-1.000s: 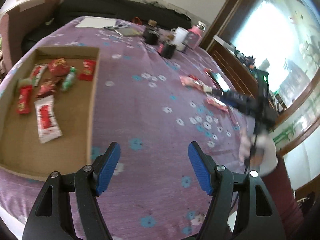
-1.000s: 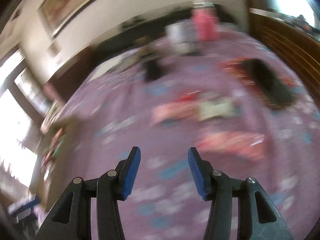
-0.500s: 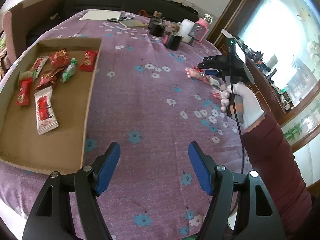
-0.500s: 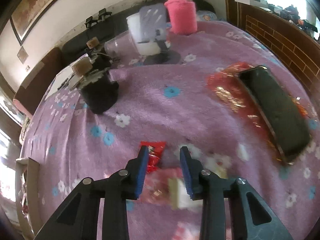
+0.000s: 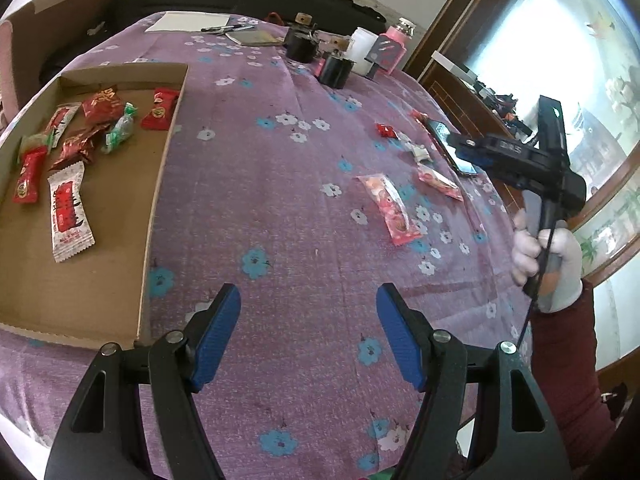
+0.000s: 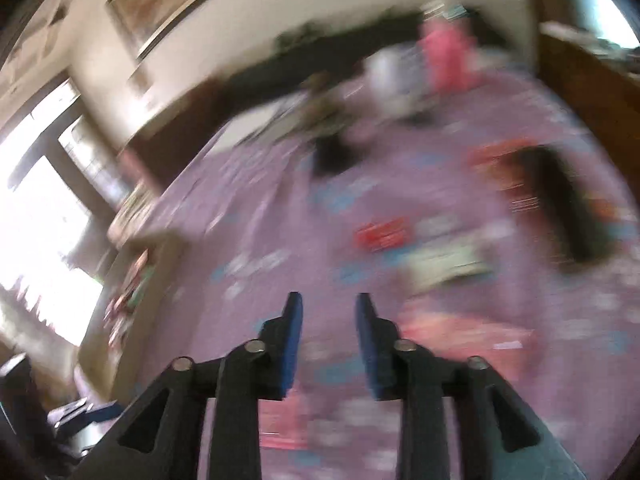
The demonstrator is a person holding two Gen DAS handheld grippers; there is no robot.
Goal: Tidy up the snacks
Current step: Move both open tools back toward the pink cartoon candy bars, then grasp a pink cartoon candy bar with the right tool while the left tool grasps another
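Right, the tabletop (image 5: 280, 208) under its purple flowered cloth fills my left camera, biggest thing in sight. On its left sits the cardboard tray (image 5: 100, 280), shallow and open, with a cluster of snacks at its far end: a white and red wrapper (image 5: 68, 216) lying flat nearest me, a red bar (image 5: 26, 178) by the left wall, a red packet (image 5: 160, 109) close to the right wall, and a green-twisted candy (image 5: 120, 130) between them.

Over on the right of the cloth, loose snacks lie well apart from the tray: a long pink packet (image 5: 388, 208), a second pink packet (image 5: 438, 182) just beyond it, a small white sweet (image 5: 420, 154), and a little red sweet (image 5: 386, 131) farther back. A dark phone (image 5: 452, 146) rests near them.

My left hand-held gripper (image 5: 308, 332) hovers over bare cloth, blue pads spread wide, nothing between them.

My right hand-held gripper (image 6: 326, 340) shows in its own blurred view with a narrow gap between the pads, which have just been easing apart, and nothing gripped. From the left camera I see my white-gloved hand (image 5: 548, 260) holding it raised above the table's right edge.
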